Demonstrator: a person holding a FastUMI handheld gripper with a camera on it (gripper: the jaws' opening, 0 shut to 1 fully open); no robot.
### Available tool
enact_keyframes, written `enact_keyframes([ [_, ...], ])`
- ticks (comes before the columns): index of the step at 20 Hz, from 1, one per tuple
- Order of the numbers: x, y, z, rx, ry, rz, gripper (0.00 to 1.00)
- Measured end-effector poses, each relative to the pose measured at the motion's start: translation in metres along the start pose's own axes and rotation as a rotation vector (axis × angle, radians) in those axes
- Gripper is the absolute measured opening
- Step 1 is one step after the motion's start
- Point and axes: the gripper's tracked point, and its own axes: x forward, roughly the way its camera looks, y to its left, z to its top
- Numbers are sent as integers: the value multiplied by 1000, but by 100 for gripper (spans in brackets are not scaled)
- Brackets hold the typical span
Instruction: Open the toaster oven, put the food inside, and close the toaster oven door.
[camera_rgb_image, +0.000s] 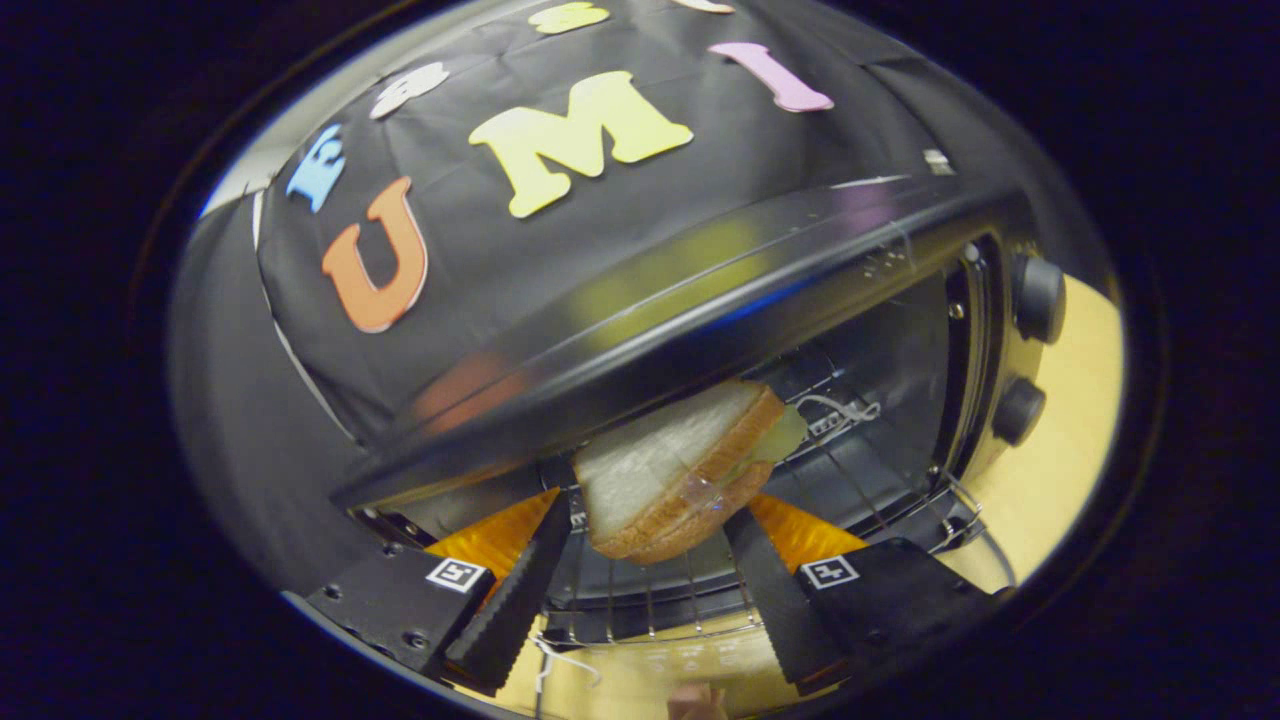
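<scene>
My tongs (650, 570) stand released — fingers parted either side of the sandwich (685, 470), which rests on the wire rack (850, 490) inside the open toaster oven (700, 290).

Black oven, pale bread, yellow wood

The toaster oven (700, 300) just beyond the gripper (645, 560) is glossy black, its top showing faint orange, yellow and blue reflections; its two knobs (1035, 300) are black too. The wire rack (850, 480) inside is silvery metal in a pattern of thin parallel bars. The sandwich (675, 475) between the fingertips has whitish bread with a brown crust and a pale yellow-green filling at its far edge. The worktop (1070, 440) beside the oven is light yellowish wood.
</scene>
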Motion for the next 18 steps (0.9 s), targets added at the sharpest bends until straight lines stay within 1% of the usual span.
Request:
enact_keyframes([
  [4,-6,-6,-8,-115,53,-40,99],
  [9,-38,-8,-31,-235,97,-86,99],
  [11,-58,-14,-41,-244,108,-114,99],
  [14,-89,-15,-62,-246,154,-114,99],
  [18,-129,-28,-82,-285,190,-147,99],
])
